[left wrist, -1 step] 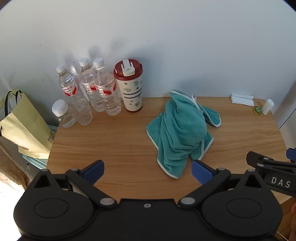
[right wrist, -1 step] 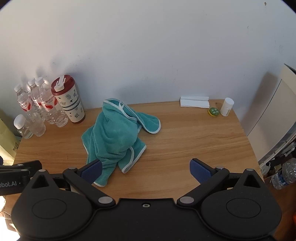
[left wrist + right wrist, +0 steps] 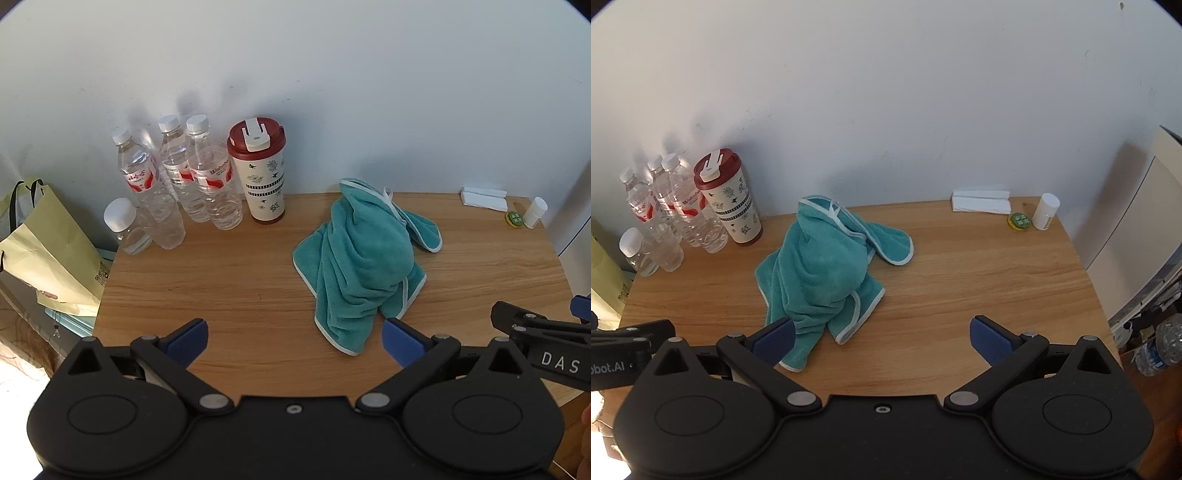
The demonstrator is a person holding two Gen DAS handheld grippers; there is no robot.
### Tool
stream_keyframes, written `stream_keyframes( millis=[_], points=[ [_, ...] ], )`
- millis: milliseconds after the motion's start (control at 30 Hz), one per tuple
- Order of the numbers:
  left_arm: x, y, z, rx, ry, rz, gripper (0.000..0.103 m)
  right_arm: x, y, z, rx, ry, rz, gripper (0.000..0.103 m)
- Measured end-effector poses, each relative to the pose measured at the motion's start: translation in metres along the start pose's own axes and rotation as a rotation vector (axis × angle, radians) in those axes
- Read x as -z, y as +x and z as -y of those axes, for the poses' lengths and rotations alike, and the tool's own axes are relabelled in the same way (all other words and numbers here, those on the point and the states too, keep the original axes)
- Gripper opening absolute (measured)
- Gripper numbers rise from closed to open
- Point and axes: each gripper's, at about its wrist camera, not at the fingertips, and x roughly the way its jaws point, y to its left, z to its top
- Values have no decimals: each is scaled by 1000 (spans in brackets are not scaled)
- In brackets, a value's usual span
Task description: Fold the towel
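On the table (image 3: 240, 288) the towel (image 3: 362, 258) lay crumpled, both my grippers (image 3: 295, 338) (image 3: 881, 338) gaped empty; grabbing bunched layers risked tangling.

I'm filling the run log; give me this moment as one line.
towel: crumpled on table, unfolded | left gripper: open, empty | right gripper: open, empty | phase: pre-grasp

Each tool is matte black plastic: two round housings, angled link arms with silver pivot screws, blue pads on the fingers (image 3: 186, 338). The right tool (image 3: 882, 338) carries white "DAS" lettering; the left tool (image 3: 295, 339) "bot.AI".
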Motion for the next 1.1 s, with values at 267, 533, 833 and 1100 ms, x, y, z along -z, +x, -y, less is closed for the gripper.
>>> stream_keyframes(
  millis=[267,533,833,1100],
  points=[
    [6,3,-14,9,-51,-6,103,4,-1,-4,-140,-28,9,103],
    [28,-8,-27,16,-40,12,103,-5,1,-13,-120,-90,-10,103],
    [38,-17,-25,21,4,26,103,-12,-12,-4,-32,-61,84,103],
    [39,-19,-35,9,9,51,103,-15,-13,-5,-11,-62,91,103]
  ],
)
